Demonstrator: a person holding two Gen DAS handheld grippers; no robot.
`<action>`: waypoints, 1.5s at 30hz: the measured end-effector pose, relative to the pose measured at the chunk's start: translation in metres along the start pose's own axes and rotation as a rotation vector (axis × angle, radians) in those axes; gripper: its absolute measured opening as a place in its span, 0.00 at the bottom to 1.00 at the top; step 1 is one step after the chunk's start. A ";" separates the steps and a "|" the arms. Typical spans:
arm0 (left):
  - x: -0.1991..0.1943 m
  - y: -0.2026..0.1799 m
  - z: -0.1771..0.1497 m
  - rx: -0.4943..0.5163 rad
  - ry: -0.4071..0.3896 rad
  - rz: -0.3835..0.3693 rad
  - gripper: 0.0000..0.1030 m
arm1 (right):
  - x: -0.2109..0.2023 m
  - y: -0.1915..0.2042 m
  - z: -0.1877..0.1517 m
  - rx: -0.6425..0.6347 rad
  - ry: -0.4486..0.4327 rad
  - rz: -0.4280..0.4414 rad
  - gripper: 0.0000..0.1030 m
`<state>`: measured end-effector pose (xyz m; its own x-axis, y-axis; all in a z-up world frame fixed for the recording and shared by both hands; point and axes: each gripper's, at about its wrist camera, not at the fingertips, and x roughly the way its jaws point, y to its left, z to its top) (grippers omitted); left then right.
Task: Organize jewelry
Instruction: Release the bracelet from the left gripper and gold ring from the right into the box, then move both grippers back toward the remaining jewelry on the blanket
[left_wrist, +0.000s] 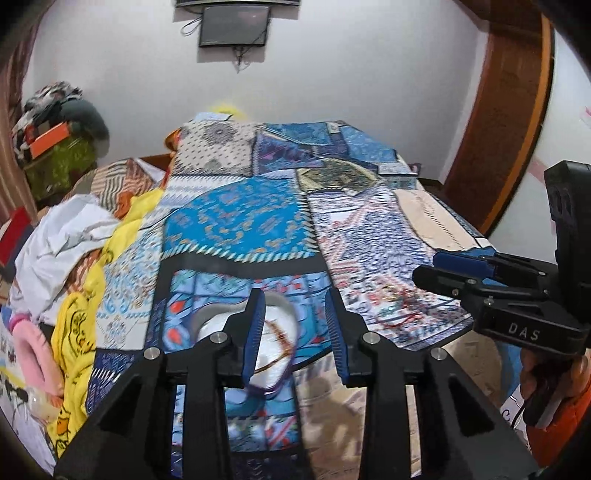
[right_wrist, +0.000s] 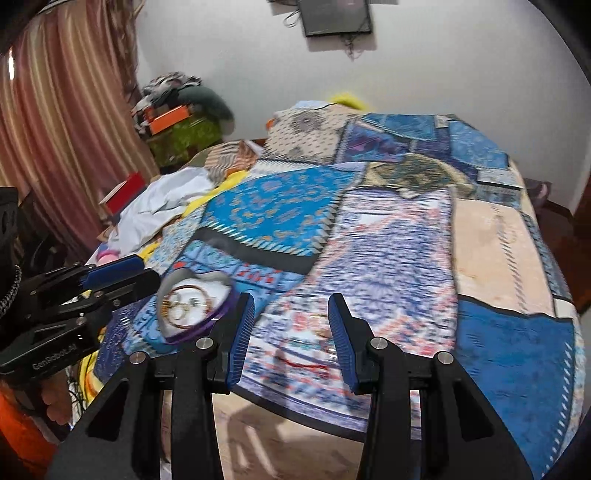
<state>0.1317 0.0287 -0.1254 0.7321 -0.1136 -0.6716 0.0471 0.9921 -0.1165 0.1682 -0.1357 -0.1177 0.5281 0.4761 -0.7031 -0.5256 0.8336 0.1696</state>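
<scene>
A bed (right_wrist: 517, 258) covered by a blue patchwork-print blanket (left_wrist: 236, 218) fills both views, reaching back to a white wall (left_wrist: 332, 74) where a dark framed panel (left_wrist: 233, 27) hangs with loose wires under it. Striped curtains (right_wrist: 66, 110) hang along the bed's left side, and a heap of clothes and boxes (left_wrist: 55, 129) sits past its far-left corner. Crumpled white cloth (left_wrist: 62, 236) and yellow cloth (left_wrist: 77, 332) lie bunched along the left edge of the bed.

Near the front edge, left of centre, rests a white heart-shaped tray (right_wrist: 173, 284) on the blanket. In the right wrist view it carries gold bangles (right_wrist: 184, 301) and a purple band (right_wrist: 218, 317) curving along its near rim (smaller pieces inside are too blurred to name). A second scatter of loose jewelry (right_wrist: 314, 339) lies on the white-and-blue patterned patch, just right of the tray and also close to the front edge; a thin red strand shows among it.

The left gripper (left_wrist: 295, 328) hovers directly over the tray, its blue-padded jaws spread apart and empty, with the tray's contents showing between them. The right gripper (right_wrist: 291, 332) hangs above the loose jewelry with its jaws likewise wide and nothing between them.
</scene>
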 end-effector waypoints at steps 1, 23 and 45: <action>0.001 -0.005 0.001 0.008 0.000 -0.006 0.32 | -0.004 -0.007 -0.001 0.011 -0.006 -0.015 0.37; 0.079 -0.061 -0.003 0.086 0.163 -0.118 0.35 | -0.018 -0.078 -0.028 0.140 0.024 -0.088 0.37; 0.108 -0.071 0.001 0.107 0.187 -0.155 0.36 | -0.003 -0.085 -0.033 0.170 0.065 -0.050 0.37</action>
<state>0.2082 -0.0540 -0.1885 0.5730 -0.2627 -0.7763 0.2277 0.9610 -0.1571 0.1899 -0.2171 -0.1530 0.5034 0.4184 -0.7560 -0.3769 0.8937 0.2436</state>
